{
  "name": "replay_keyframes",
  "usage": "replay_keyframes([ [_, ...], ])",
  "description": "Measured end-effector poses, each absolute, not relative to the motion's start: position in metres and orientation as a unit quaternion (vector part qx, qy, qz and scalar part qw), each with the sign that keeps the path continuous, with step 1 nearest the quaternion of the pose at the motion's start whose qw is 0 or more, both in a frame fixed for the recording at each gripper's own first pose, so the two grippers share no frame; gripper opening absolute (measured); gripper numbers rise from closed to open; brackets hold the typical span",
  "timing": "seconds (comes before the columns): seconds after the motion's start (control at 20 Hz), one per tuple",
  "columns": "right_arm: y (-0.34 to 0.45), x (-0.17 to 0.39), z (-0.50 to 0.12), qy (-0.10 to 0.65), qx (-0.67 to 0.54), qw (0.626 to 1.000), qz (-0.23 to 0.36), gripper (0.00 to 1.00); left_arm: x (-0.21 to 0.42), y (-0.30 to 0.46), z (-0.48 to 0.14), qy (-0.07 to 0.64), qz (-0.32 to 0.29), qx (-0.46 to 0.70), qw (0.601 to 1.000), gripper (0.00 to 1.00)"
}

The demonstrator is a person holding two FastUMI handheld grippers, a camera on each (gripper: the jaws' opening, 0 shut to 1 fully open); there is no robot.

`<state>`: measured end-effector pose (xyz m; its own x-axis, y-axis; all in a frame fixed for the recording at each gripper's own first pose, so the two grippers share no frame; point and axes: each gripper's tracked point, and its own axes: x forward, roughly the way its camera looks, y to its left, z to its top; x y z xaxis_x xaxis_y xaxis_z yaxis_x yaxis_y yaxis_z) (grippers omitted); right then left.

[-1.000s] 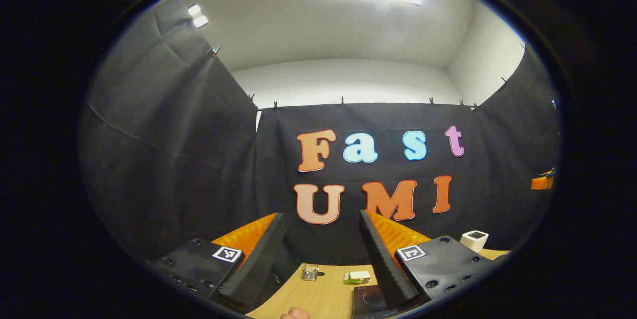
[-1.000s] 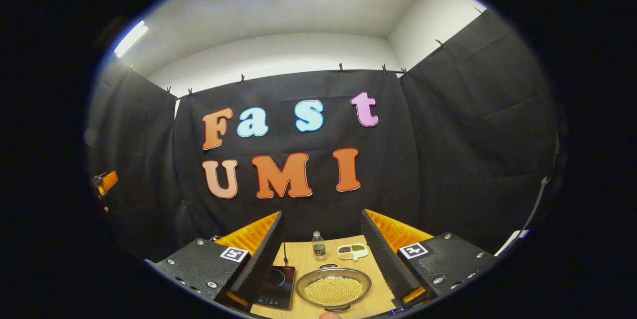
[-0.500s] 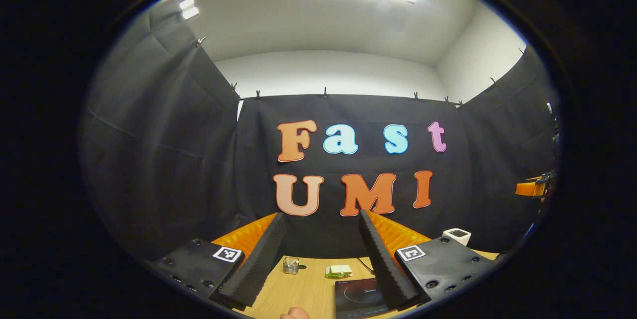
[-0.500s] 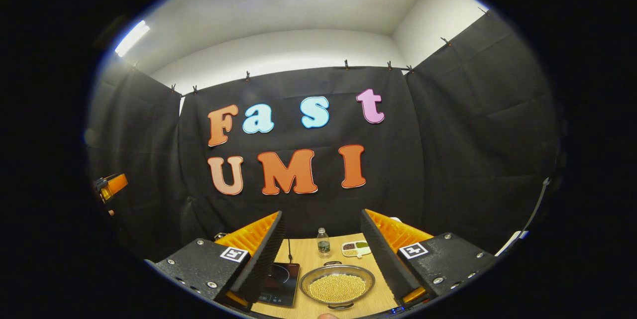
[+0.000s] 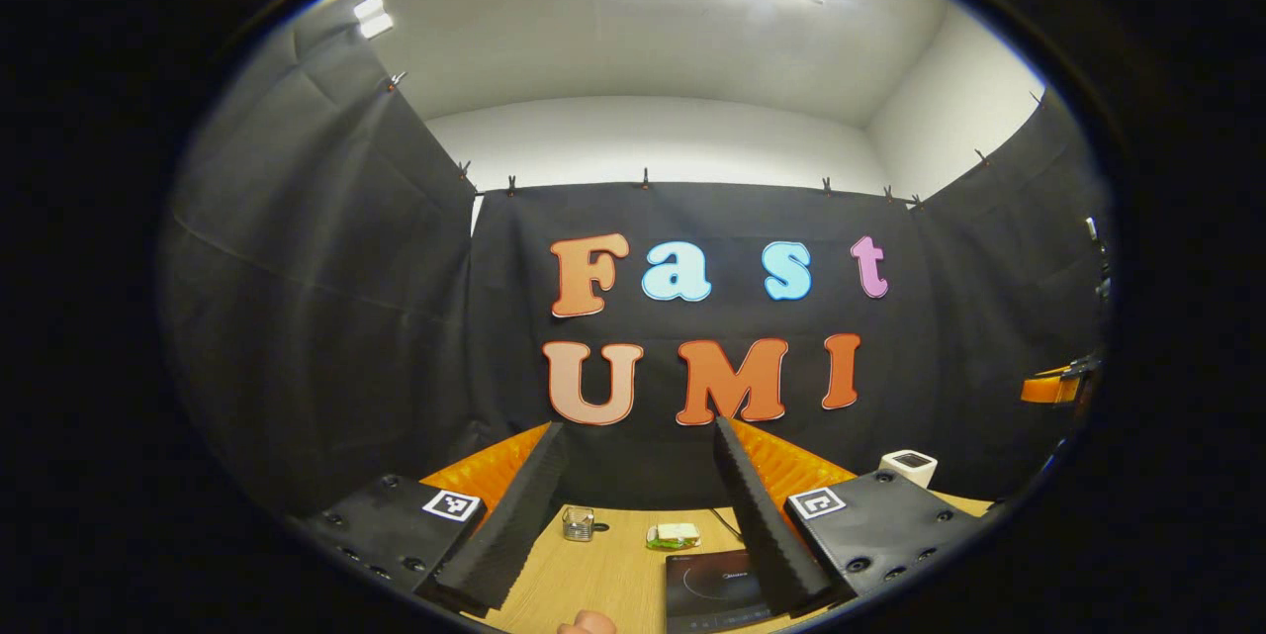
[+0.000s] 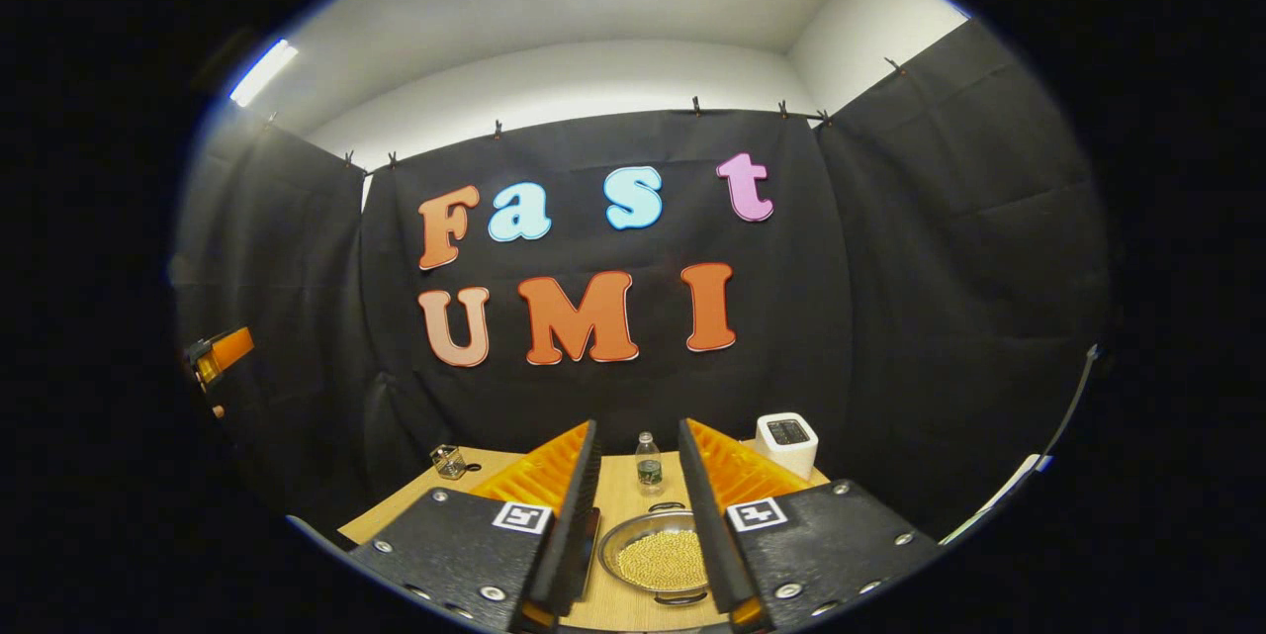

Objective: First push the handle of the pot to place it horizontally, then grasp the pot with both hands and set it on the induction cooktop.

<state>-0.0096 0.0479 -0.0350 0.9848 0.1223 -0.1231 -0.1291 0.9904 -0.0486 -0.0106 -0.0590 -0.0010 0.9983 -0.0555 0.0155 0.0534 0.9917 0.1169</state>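
From the right gripper view I see the pot (image 6: 661, 558), a shallow metal pan full of small yellow beads, sitting on the wooden table (image 6: 415, 500) with the right gripper (image 6: 638, 505) raised above it. Its fingers stand partly apart, a moderate gap between them, and they hold nothing; the pot shows through that gap. One looped handle (image 6: 669, 507) lies at the pot's far rim and another at its near rim. The induction cooktop (image 6: 590, 537) sits just beside the pot on its left, mostly hidden by a finger. Beyond the pot stands a small bottle (image 6: 648, 464), and a white box (image 6: 787, 442) is farther right of it.

In the left gripper view my left gripper (image 5: 638, 505) is spread wide and empty, up off the table, with the induction cooktop below its right finger. A glass jar (image 5: 578, 522) sits beyond the cooktop to the left
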Motion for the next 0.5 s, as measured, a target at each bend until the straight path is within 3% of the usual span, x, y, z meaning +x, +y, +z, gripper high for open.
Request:
replay_keyframes([
  [0.15,0.053,-0.006,-0.054,0.076,-0.022,0.994,0.073,0.23,-0.010,-0.059,-0.008,-0.002,-0.023,0.062,0.998,0.97],
  [0.25,0.056,-0.005,-0.069,0.089,-0.021,0.993,0.080,0.14,-0.007,-0.058,-0.012,0.004,-0.024,0.062,0.998,0.98],
  [0.5,0.054,-0.002,-0.120,0.136,-0.029,0.987,0.081,0.05,-0.002,-0.059,-0.020,0.011,-0.024,0.057,0.998,0.99],
])
